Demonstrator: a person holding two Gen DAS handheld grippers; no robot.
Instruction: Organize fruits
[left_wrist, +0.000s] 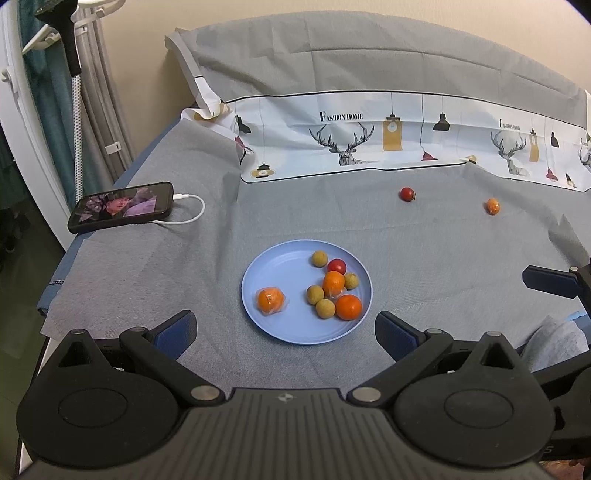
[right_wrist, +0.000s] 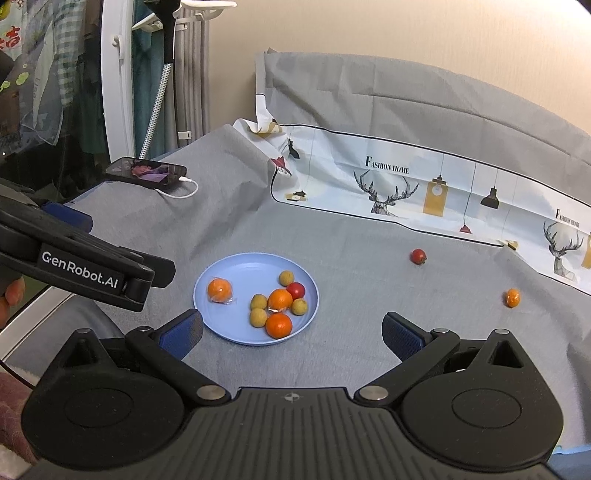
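Note:
A light blue plate (left_wrist: 266, 266) (right_wrist: 229, 269) lies on the grey cloth and holds three oranges, several yellow-green longans and a red cherry tomato (left_wrist: 337, 266) (right_wrist: 296, 290). Another red tomato (left_wrist: 407, 193) (right_wrist: 418, 256) and a small orange (left_wrist: 492, 206) (right_wrist: 512, 297) lie loose on the cloth, far right of the plate. My left gripper (left_wrist: 286, 334) is open and empty, just in front of the plate. My right gripper (right_wrist: 291, 334) is open and empty, in front of the plate and to its right; one of its fingers (left_wrist: 550, 282) shows in the left wrist view.
A phone (left_wrist: 122, 207) (right_wrist: 147, 172) with a white charging cable lies at the far left of the cloth. A printed cloth strip (left_wrist: 369, 136) runs along the back against the wall. The left gripper body (right_wrist: 81, 269) shows at the left of the right wrist view.

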